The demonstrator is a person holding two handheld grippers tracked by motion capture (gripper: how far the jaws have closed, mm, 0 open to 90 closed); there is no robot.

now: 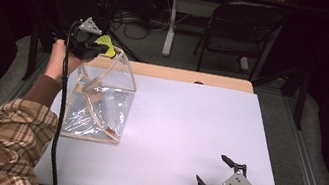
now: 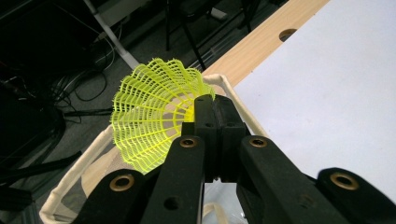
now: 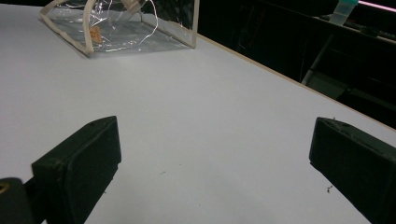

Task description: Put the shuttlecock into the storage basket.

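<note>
A yellow plastic shuttlecock [image 1: 105, 44] [image 2: 149, 116] is pinched at its skirt by my left gripper [image 1: 111, 53] [image 2: 215, 105], whose jaws are shut on it. It hangs just above the open top of a clear plastic bag [image 1: 100, 99] with cream trim [image 2: 74, 175], which stands at the left of the white table [image 1: 188, 122]. Something lies inside the bag, but I cannot make it out. My right gripper [image 1: 210, 168] [image 3: 215, 154] rests low over the table's near right corner, jaws wide open with nothing between them. The bag [image 3: 121, 28] is far ahead of it.
A wooden strip [image 1: 180, 75] with a hole runs along the table's far edge. Beyond it stand a folding chair [image 1: 241, 29] and a desk leg [image 1: 170, 22], with cables on the floor. A sleeve in plaid [image 1: 7, 142] comes in at the lower left.
</note>
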